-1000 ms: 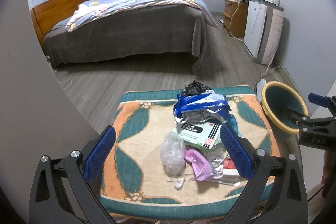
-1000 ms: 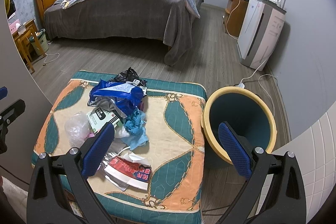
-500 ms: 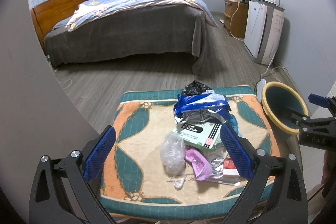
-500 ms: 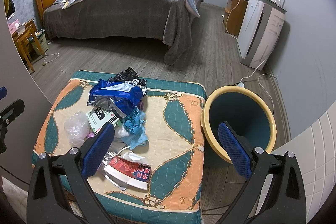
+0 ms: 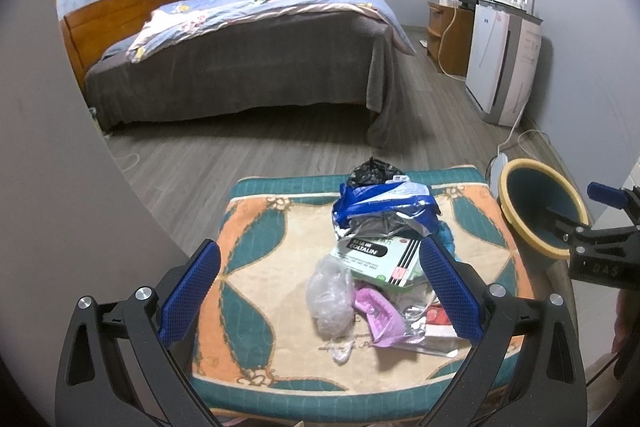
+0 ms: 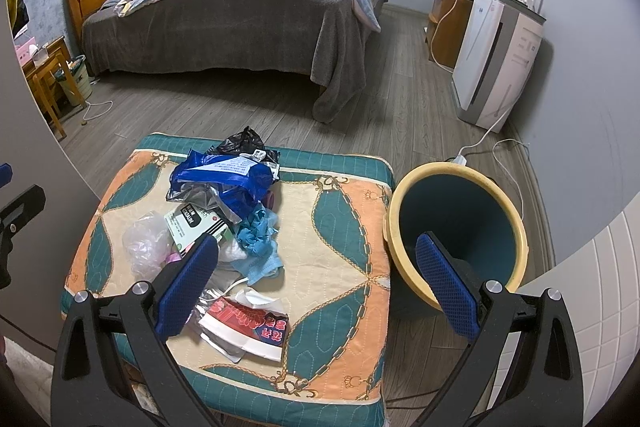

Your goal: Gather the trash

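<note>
Left gripper (image 5: 320, 291): we see its blue-padded fingers spread wide, holding nothing, hanging over the near edge of the quilt with the trash pile between them and a little beyond.
Right gripper (image 6: 316, 283): we find it spread wide too and empty; its left finger sits over the near part of the pile, its right finger over the bin's mouth.
Quilt (image 5: 256, 239): a padded cover in teal, orange and cream; all the trash lies on it, right of its middle.
Blue bag (image 6: 224, 173): crumpled, at the far end of the pile, silver foil showing under it.
Black bag (image 6: 240, 143): just behind the blue bag, at the quilt's far edge.
Box (image 5: 378, 255): white and green with a black label, lying flat in the middle of the pile, partly under the foil.
Clear bag (image 5: 330, 297): a scrunched lump on the pile's left side, touching the box.
Pink wrapper (image 5: 380, 313): just right of the clear bag, near side of the box.
Mask (image 6: 258, 243): blue, crumpled, on the pile's right side.
Red packet (image 6: 248, 325): red and white, nearest of the pile, lying on a foil scrap.
Bin (image 6: 456, 239): yellow rim, dark teal inside, on the floor right against the quilt's right edge; we see nothing in it.
Bed (image 6: 240, 7): far across the floor, grey cover and a blue duvet.
Purifier (image 6: 496, 55): white, by the right wall.
</note>
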Tool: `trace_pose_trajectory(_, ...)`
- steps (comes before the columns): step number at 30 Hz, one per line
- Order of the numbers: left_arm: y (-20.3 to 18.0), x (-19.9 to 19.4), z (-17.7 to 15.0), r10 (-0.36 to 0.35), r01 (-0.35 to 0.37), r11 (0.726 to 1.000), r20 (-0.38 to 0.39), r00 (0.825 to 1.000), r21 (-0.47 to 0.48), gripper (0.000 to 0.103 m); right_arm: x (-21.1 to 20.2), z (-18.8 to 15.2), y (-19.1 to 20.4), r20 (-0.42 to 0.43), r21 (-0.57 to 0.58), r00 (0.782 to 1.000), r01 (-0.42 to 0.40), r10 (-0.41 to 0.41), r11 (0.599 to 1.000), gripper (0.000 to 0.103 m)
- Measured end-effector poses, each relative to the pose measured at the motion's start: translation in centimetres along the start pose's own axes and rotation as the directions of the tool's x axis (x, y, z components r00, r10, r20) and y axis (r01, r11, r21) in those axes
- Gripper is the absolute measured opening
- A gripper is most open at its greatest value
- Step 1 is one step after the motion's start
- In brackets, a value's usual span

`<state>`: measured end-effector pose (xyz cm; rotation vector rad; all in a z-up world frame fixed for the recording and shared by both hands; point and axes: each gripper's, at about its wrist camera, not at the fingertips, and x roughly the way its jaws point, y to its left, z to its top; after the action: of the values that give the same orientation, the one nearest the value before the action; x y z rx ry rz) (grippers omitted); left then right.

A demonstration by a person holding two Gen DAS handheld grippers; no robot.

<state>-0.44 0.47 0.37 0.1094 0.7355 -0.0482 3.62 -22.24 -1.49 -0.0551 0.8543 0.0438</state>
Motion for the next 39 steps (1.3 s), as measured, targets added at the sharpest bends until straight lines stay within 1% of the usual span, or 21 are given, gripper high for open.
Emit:
trace_pose_trajectory(4, -0.2, 0.1, -0.2, -0.002, 0.002, 1.000, -0.004, 1.000, -0.001, 0.099, 0.0, 0.0, 0.0, 0.004, 0.003, 1.000, 0.005, -0.005, 1.000, 0.097)
trace_pose_trajectory(6, -0.1, 0.3, -0.2, -0.004, 0.004, 1.000, 0.002, 1.000, 0.000, 0.099, 0.1, 0.1, 0.0, 0.004, 0.014, 1.000, 0.015, -0.015, 1.000, 0.097)
trace_pose_trajectory(8, 0.0, 0.3, -0.1, -0.015, 0.016, 1.000, 0.011, 1.000, -0.007, 0.099, -0.1, 0.2, 0.1, 0.015, 0.019, 1.000, 0.008, -0.008, 1.000, 0.097)
trace_pose_trajectory(11, 0.4, 0.5, 0.2, -0.059, 0.059, 0.997, 0.018, 0.998, -0.053, 0.099, -0.7, 0.7, 0.4, 0.059, 0.007, 0.998, -0.012, 0.011, 1.000, 0.097)
trace_pose_trajectory(13, 1.0, 0.4, 0.3, -0.085, 0.090, 0.990, 0.053, 0.995, -0.104, 0.099, -0.9, 1.1, 0.5, 0.071, 0.012, 0.997, -0.040, 0.039, 0.999, 0.097)
trace_pose_trajectory(16, 1.8, 0.2, 0.7, -0.103, 0.120, 0.980, 0.110, 0.989, -0.161, 0.099, -0.8, 1.8, 0.7, 0.076, 0.009, 0.996, -0.040, 0.039, 0.999, 0.097)
trace_pose_trajectory(17, 2.0, 0.4, 0.8, -0.106, 0.126, 0.977, 0.117, 0.987, -0.173, 0.099, -0.6, 2.0, 0.9, 0.072, 0.000, 0.996, -0.048, 0.048, 0.999, 0.097)
trace_pose_trajectory(20, 2.3, 1.4, 1.7, -0.097, 0.105, 0.984, 0.063, 0.993, -0.141, 0.099, 0.1, 3.1, 1.2, 0.045, -0.004, 0.996, -0.071, 0.071, 0.997, 0.097)
trace_pose_trajectory(22, 2.5, 2.0, 2.4, -0.079, 0.085, 0.991, 0.058, 0.995, -0.107, 0.099, 0.9, 3.9, 1.4, 0.028, -0.003, 0.996, -0.090, 0.090, 0.996, 0.097)
trace_pose_trajectory(25, 2.7, 3.1, 3.3, -0.062, 0.067, 0.995, 0.073, 0.995, -0.068, 0.099, 2.6, 5.2, 1.7, 0.015, 0.014, 0.997, -0.080, 0.079, 0.997, 0.097)
trace_pose_trajectory(26, 2.7, 3.8, 3.5, -0.051, 0.055, 0.997, 0.070, 0.996, -0.058, 0.099, 3.7, 5.8, 1.9, -0.002, 0.016, 0.996, -0.092, 0.092, 0.996, 0.097)
trace_pose_trajectory(27, 2.7, 4.8, 3.5, -0.026, 0.028, 0.999, 0.059, 0.998, -0.045, 0.099, 4.4, 6.0, 2.1, -0.010, 0.015, 0.995, -0.097, 0.097, 0.995, 0.097)
trace_pose_trajectory(28, 2.8, 5.4, 3.5, -0.027, 0.029, 0.999, 0.053, 0.998, -0.036, 0.099, 5.3, 6.3, 2.3, -0.023, 0.009, 0.994, -0.109, 0.109, 0.994, 0.097)
trace_pose_trajectory(29, 2.9, 6.2, 3.4, -0.047, 0.048, 0.998, 0.043, 0.998, -0.029, 0.099, 6.5, 6.4, 2.8, -0.039, -0.009, 0.993, -0.110, 0.109, 0.994, 0.097)
trace_pose_trajectory(31, 3.3, 7.9, 2.7, -0.069, 0.069, 0.997, 0.012, 0.998, -0.029, 0.099, 8.0, 6.2, 3.3, -0.047, -0.045, 0.996, -0.080, 0.078, 0.996, 0.097)
trace_pose_trajectory(32, 3.4, 8.8, 2.3, -0.081, 0.081, 0.996, -0.022, 0.996, -0.034, 0.099, 8.6, 6.1, 3.6, -0.049, -0.060, 0.995, -0.085, 0.082, 0.995, 0.097)
trace_pose_trajectory(34, 3.8, 10.5, 1.4, -0.106, 0.102, 0.993, -0.083, 0.991, -0.054, 0.099, 10.2, 5.9, 3.8, -0.073, -0.075, 0.991, -0.115, 0.110, 0.990, 0.097)
trace_pose_trajectory(35, 3.9, 11.5, 1.0, -0.121, 0.114, 0.991, -0.125, 0.985, -0.067, 0.099, 10.9, 5.7, 4.0, -0.086, -0.075, 0.989, -0.126, 0.120, 0.989, 0.097)
trace_pose_trajectory(36, 3.9, 12.2, 0.7, -0.144, 0.133, 0.988, -0.157, 0.977, -0.080, 0.099, 11.7, 5.7, 4.1, -0.106, -0.070, 0.983, -0.155, 0.147, 0.985, 0.097)
trace_pose_trajectory(37, 3.8, 13.0, 0.3, -0.150, 0.137, 0.987, -0.184, 0.971, -0.083, 0.099, 12.2, 5.6, 4.3, -0.120, -0.067, 0.978, -0.181, 0.173, 0.981, 0.097)
trace_pose_trajectory(39, 3.4, 13.6, -0.4, -0.101, 0.092, 0.994, -0.200, 0.975, -0.051, 0.099, 13.3, 5.6, 4.8, -0.137, -0.081, 0.973, -0.198, 0.186, 0.977, 0.097)
